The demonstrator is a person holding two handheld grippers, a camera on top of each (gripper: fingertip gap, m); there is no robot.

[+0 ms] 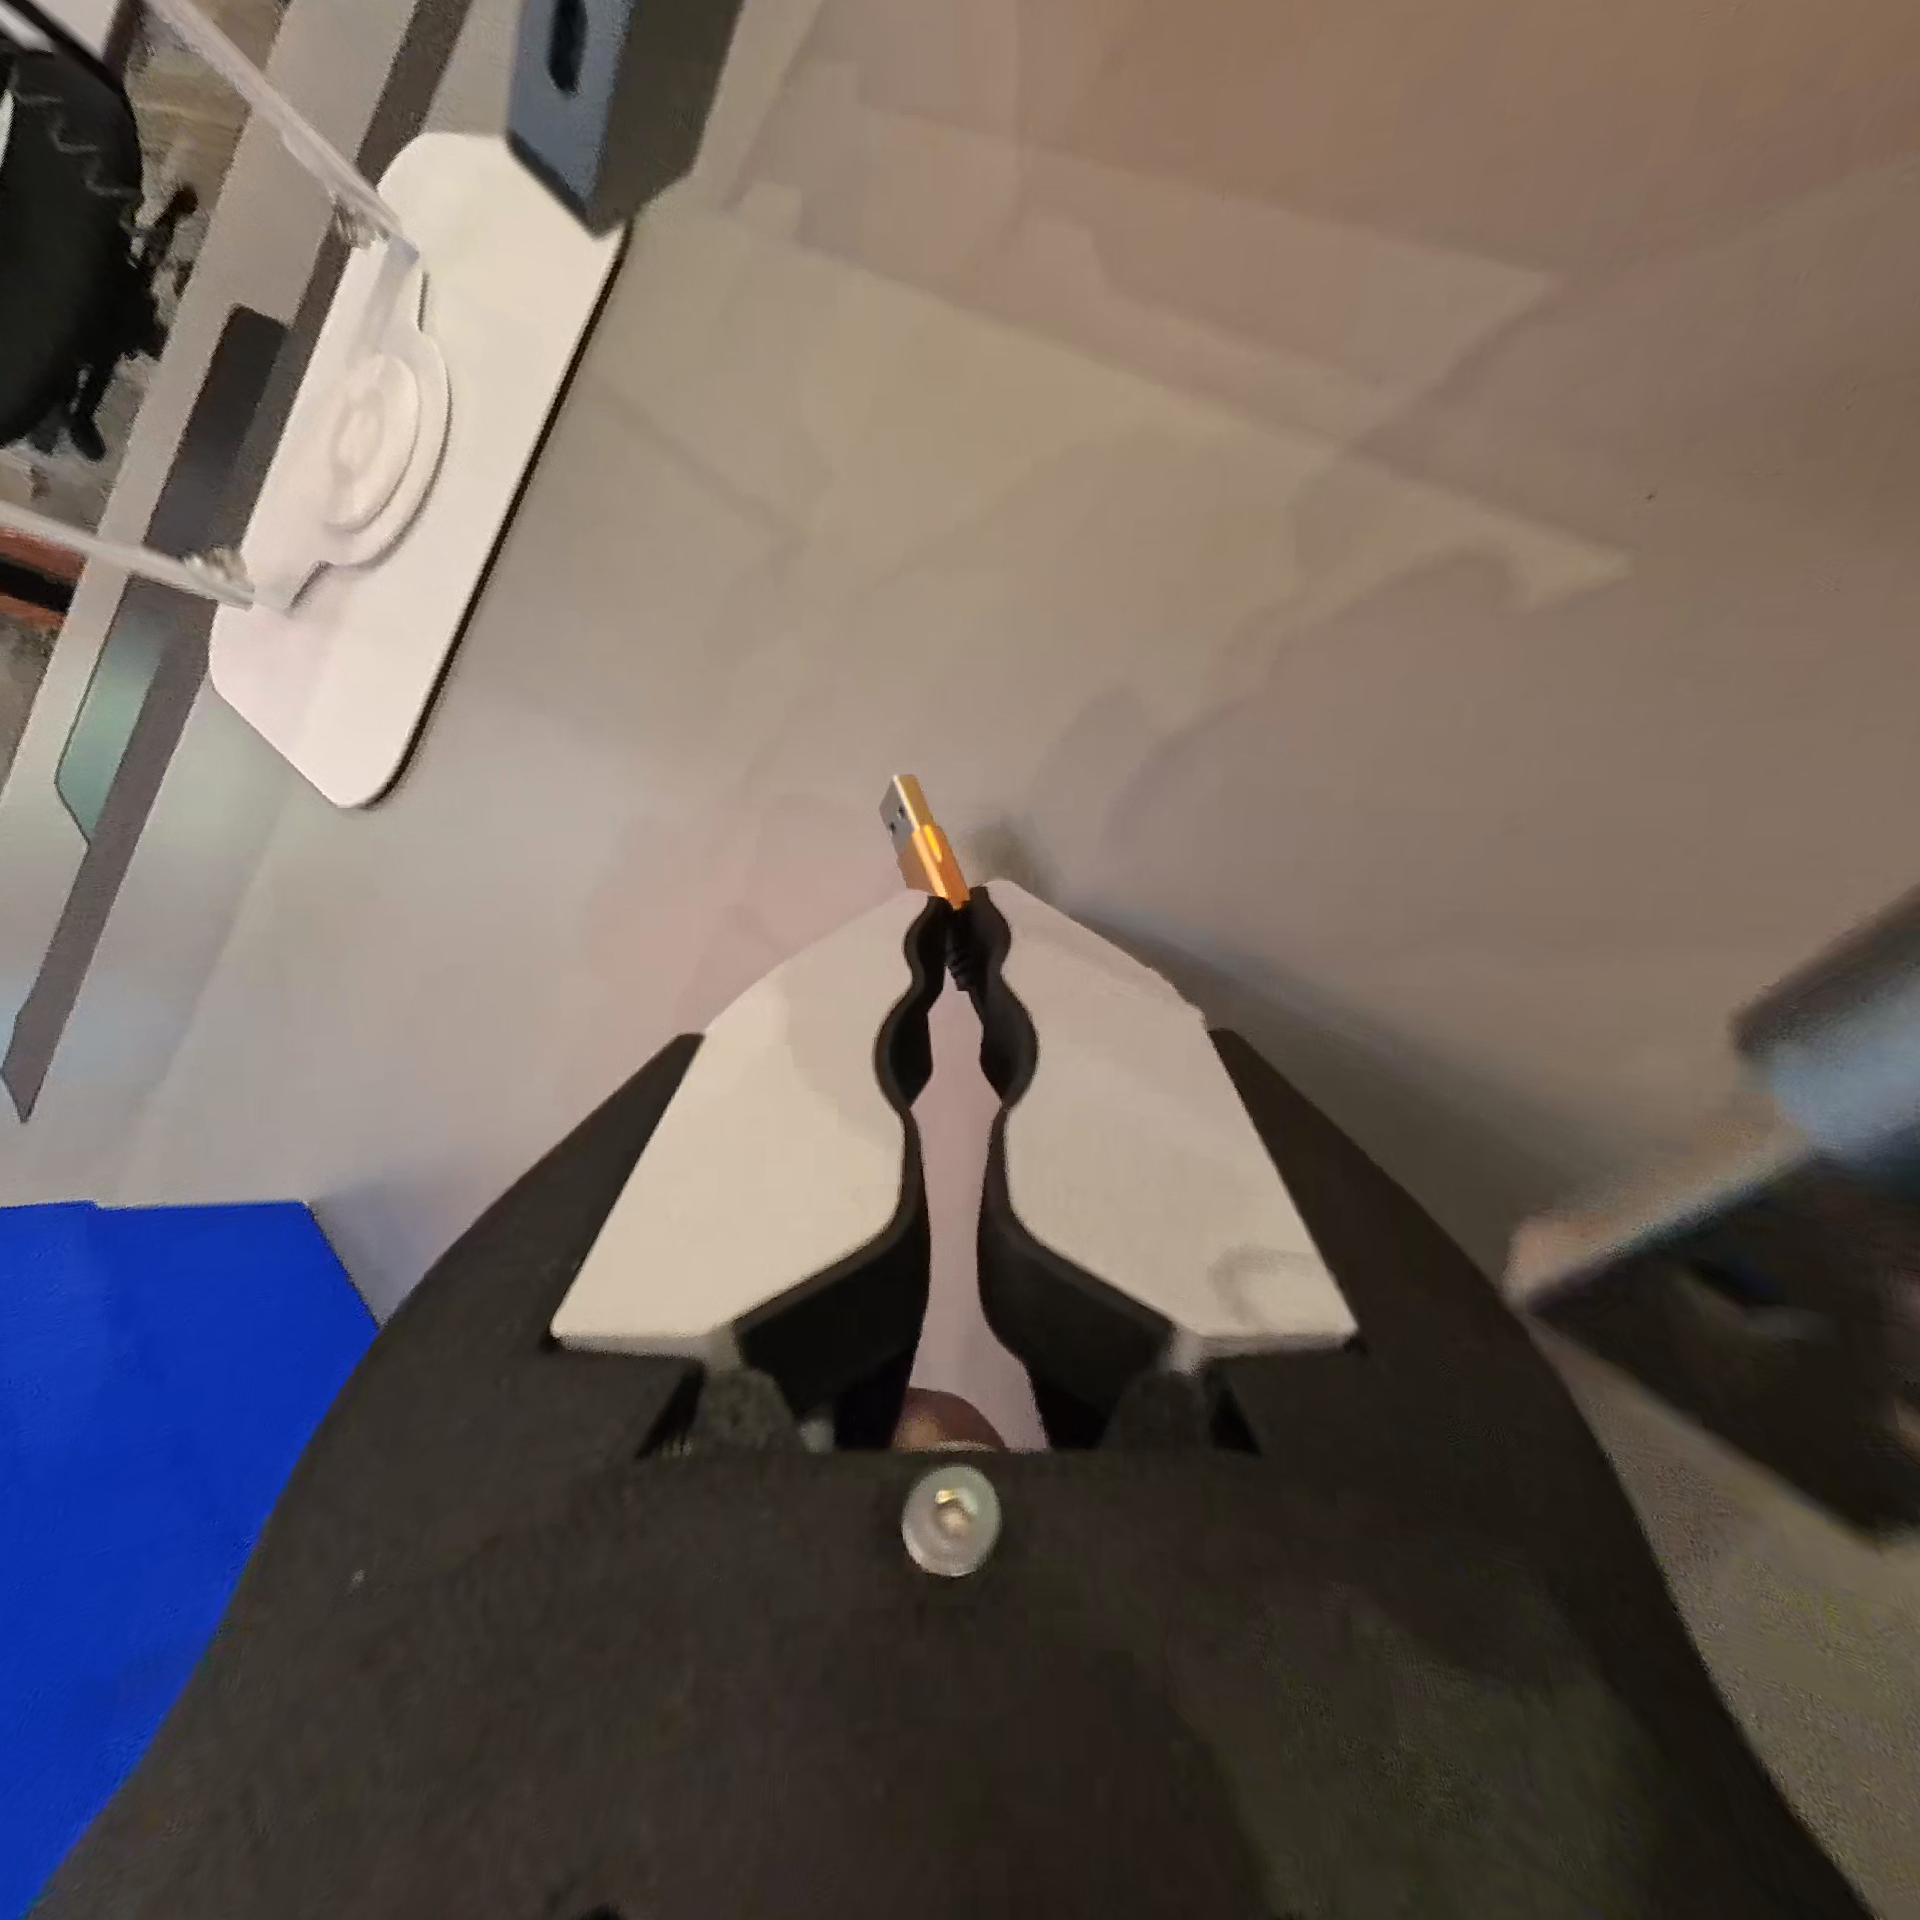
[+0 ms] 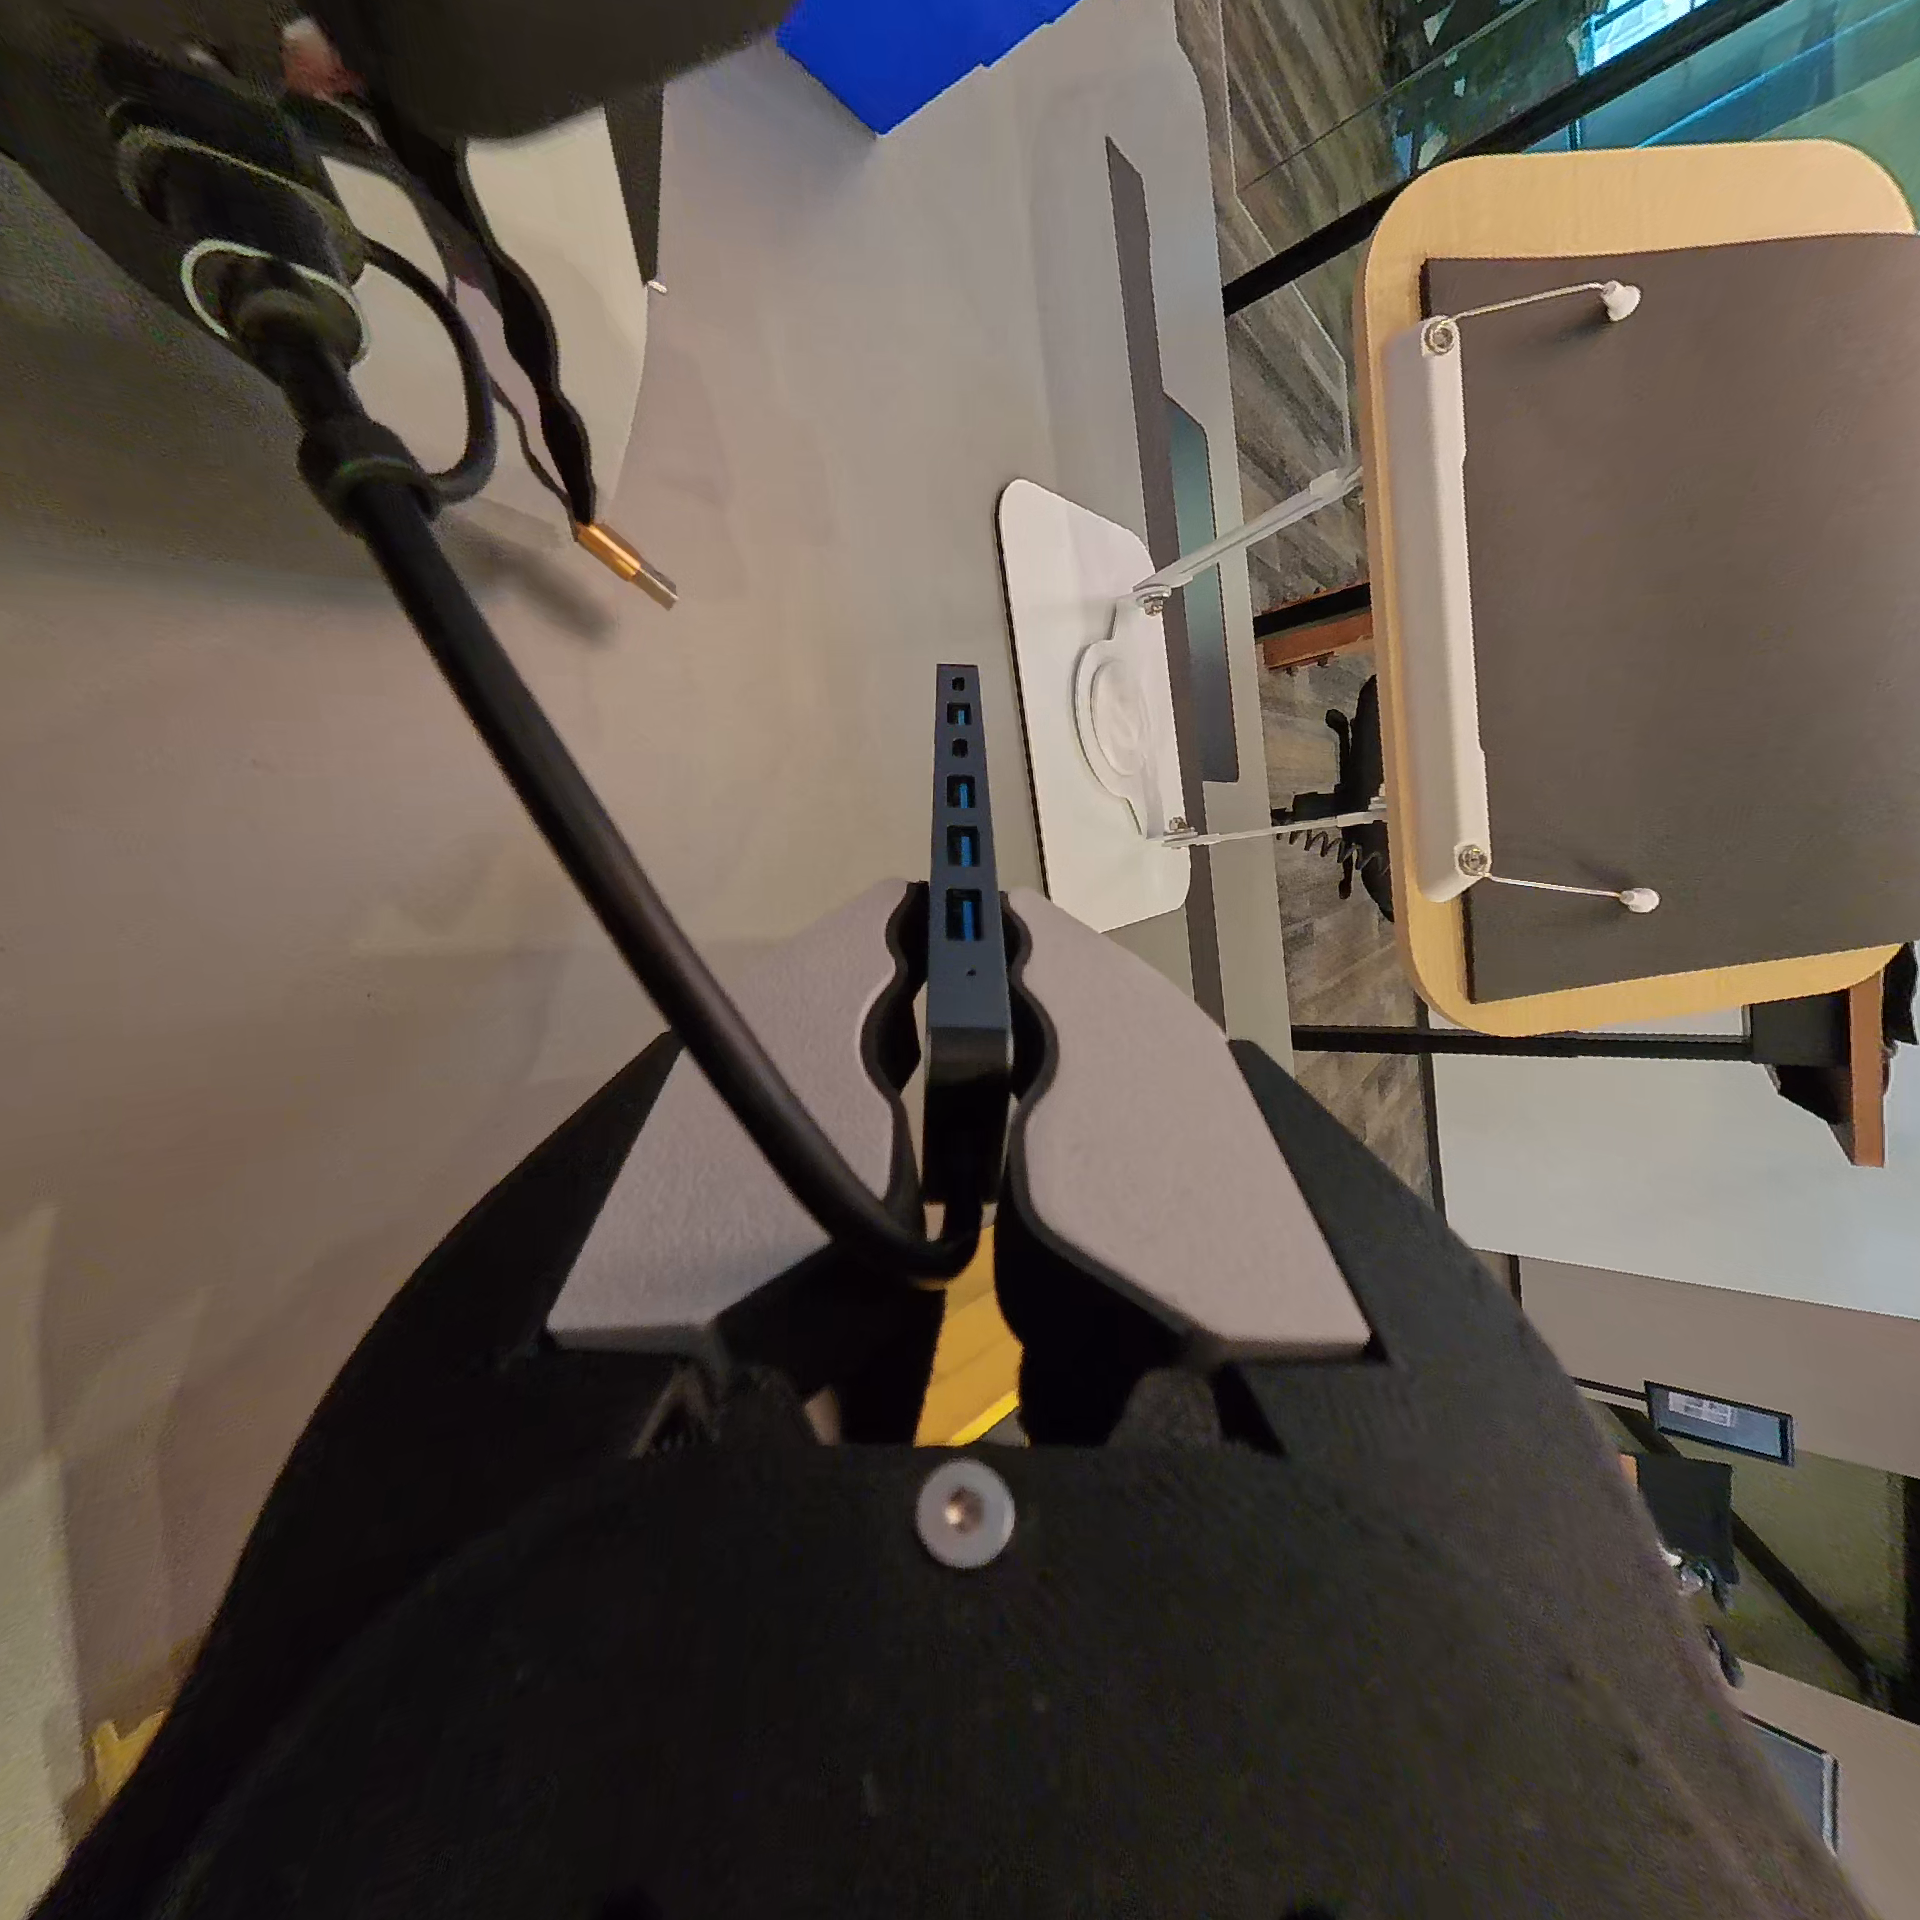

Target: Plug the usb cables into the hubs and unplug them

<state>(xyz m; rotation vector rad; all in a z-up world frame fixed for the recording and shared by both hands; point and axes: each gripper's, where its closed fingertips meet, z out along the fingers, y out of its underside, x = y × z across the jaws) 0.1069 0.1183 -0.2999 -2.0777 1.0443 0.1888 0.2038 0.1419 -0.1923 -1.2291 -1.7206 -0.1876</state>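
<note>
One USB plug and one hub are in play, each held by its own tool above the pale grey worktop [image 2: 831, 416]. The left gripper [image 1: 958, 914] is pinched narrow on the black cable just behind the orange-sleeved USB plug [image 1: 923, 844], so the metal tip juts out past the fingertips into free air. The right gripper [image 2: 961, 935] is clamped on the near end of a slim dark hub [image 2: 966, 831], held edge-up so its row of ports faces the camera; four blue ports can be counted, with two small dark openings among them. One thick black lead [image 2: 582, 831] leaves the hub's near end, loops between the fingers and arcs away toward the upper left. In the right wrist view the plug hangs off to the hub's left, apart from it, with bare worktop between them. One white stand base [image 2: 1091, 707] sits near the far edge of the worktop, just beyond the hub's far end, carrying a tan-rimmed panel [image 2: 1662, 623] on thin arms. One blue box [image 1: 135, 1507] lies at the left gripper's left. The middle of the worktop lies open.
</note>
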